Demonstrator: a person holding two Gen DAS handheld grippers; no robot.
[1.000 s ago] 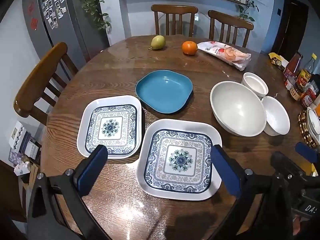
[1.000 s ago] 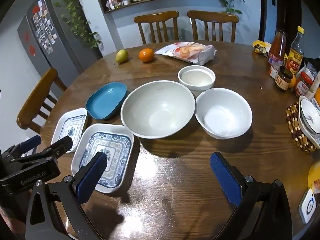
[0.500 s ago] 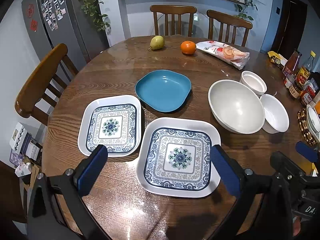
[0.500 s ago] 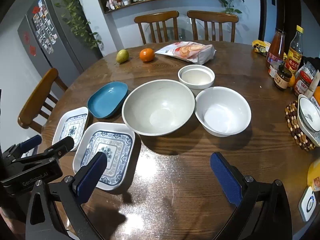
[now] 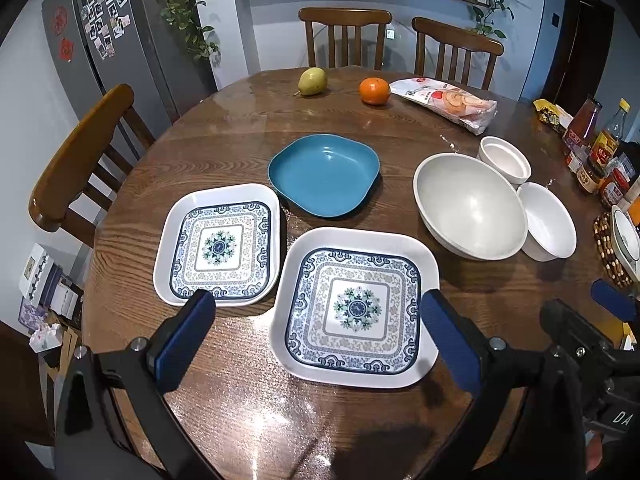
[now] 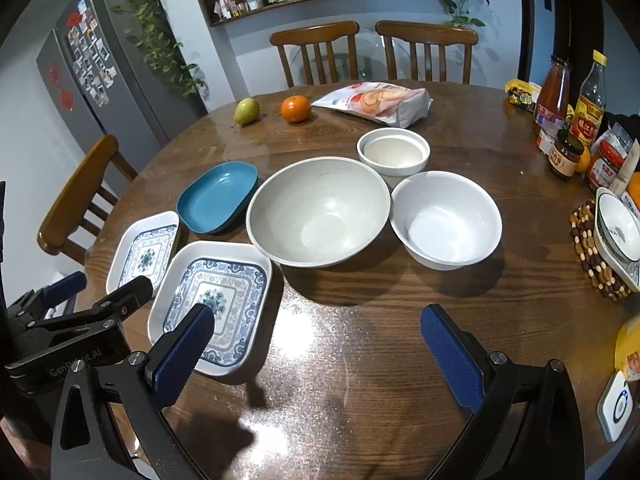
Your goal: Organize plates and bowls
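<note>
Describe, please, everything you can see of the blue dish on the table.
The teal-blue, rounded-square dish looks like smooth glossy plastic or ceramic, shallow, with a raised rim. It sits upright and empty on the round wooden table, behind the two patterned square plates, with nothing resting in it.

My two black handheld grippers

My left gripper (image 5: 316, 338) and right gripper (image 6: 316, 340) carry blue pads, silver screws, white lettering.

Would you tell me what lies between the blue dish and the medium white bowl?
The large grey bowl sits between the blue dish and the medium white bowl, clearest in the right wrist view.
</note>
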